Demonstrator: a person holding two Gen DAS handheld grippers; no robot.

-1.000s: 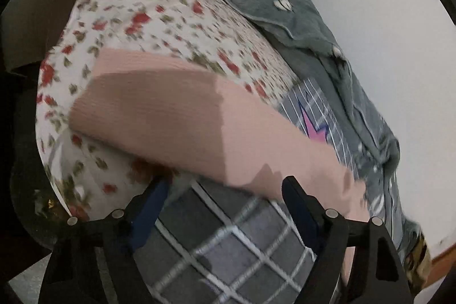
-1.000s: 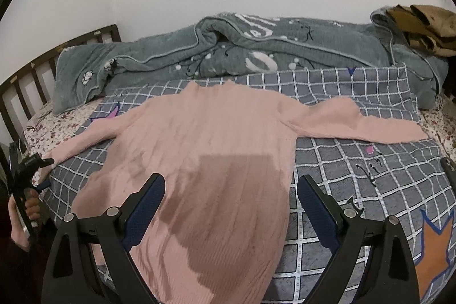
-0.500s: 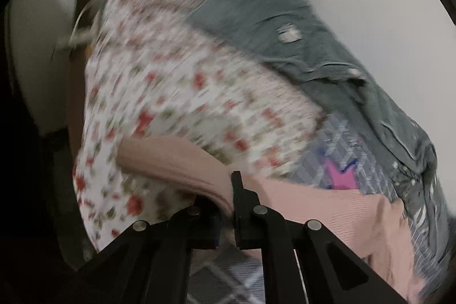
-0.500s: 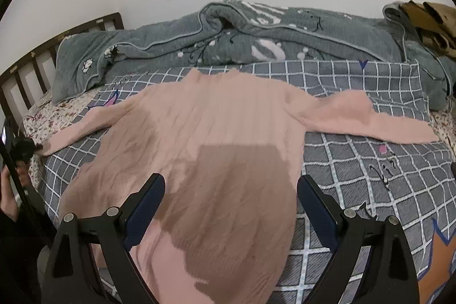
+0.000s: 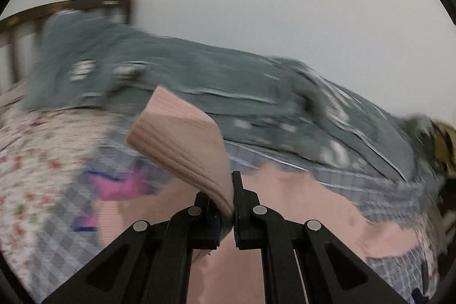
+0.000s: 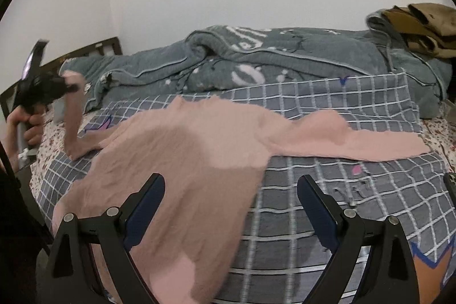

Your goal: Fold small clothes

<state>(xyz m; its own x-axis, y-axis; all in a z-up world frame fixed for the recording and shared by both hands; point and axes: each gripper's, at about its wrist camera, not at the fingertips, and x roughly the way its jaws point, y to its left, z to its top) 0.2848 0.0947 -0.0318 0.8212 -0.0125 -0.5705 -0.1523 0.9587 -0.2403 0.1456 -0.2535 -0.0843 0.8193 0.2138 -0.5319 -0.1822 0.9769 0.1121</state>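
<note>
Now the left gripper is pinching the pink sweater's cuff, jaws newly closed, lifting the sleeve off the checked blanket. Meanwhile, the right gripper is hovering wide open, empty, above the sweater's body on that blanket.

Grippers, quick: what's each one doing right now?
Left gripper: closed on the pink sweater's sleeve, sleeve lifted off the bed.
Right gripper: open, holding nothing, above the sweater's body.

Both wrist views look down across the bed, sharing the pink sweater and grey blanket.
</note>
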